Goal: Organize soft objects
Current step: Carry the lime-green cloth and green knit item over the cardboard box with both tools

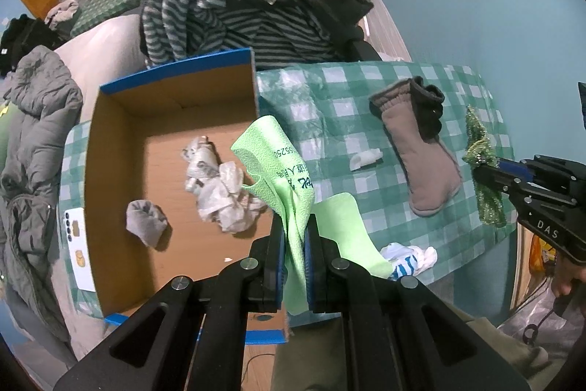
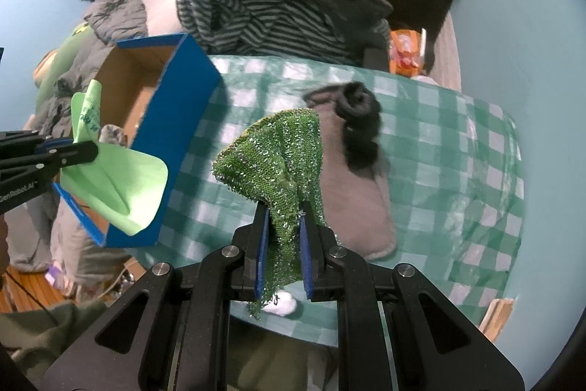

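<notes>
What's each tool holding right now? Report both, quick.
Left tool: shut on the light green cloth.
Right tool: shut on the sparkly green knit.

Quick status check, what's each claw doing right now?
Left gripper shut on light green cloth. Right gripper shut on sparkly green cloth. Box open, unobstructed.

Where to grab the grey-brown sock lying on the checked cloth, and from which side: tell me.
Take the grey-brown sock at its gathered cuff end, coming straight down from above. It lies flat on the checked tablecloth, so a side approach finds no edge; the bunched cuff, beside the dark fuzzy sock, stands thicker and probably gives the pads something to pinch.
</notes>
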`<action>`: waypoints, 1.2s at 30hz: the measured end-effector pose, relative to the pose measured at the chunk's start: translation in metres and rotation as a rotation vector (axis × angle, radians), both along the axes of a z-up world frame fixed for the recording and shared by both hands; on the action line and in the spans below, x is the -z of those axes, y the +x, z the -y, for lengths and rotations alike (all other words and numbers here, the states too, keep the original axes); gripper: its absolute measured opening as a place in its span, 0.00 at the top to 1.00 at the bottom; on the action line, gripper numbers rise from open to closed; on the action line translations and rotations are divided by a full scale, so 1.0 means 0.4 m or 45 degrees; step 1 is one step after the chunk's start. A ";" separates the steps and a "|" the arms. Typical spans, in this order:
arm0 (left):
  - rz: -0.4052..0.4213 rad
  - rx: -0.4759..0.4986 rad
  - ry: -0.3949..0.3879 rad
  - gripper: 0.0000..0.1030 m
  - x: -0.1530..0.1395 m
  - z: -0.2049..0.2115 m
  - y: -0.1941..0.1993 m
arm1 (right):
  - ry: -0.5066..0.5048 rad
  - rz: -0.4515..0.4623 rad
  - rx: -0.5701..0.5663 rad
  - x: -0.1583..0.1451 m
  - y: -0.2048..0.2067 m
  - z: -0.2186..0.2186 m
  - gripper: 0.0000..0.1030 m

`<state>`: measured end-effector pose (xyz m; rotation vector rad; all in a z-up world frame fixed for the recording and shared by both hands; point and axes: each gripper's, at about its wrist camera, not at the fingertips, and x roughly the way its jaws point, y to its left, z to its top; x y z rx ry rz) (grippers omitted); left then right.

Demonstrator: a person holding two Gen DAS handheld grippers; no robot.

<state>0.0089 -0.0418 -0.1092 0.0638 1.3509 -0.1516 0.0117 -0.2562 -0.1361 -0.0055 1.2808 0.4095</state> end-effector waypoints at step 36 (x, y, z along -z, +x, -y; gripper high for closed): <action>0.053 -0.196 0.069 0.91 -0.016 -0.323 -0.029 | 0.032 0.085 -0.360 -0.063 0.059 -0.442 0.87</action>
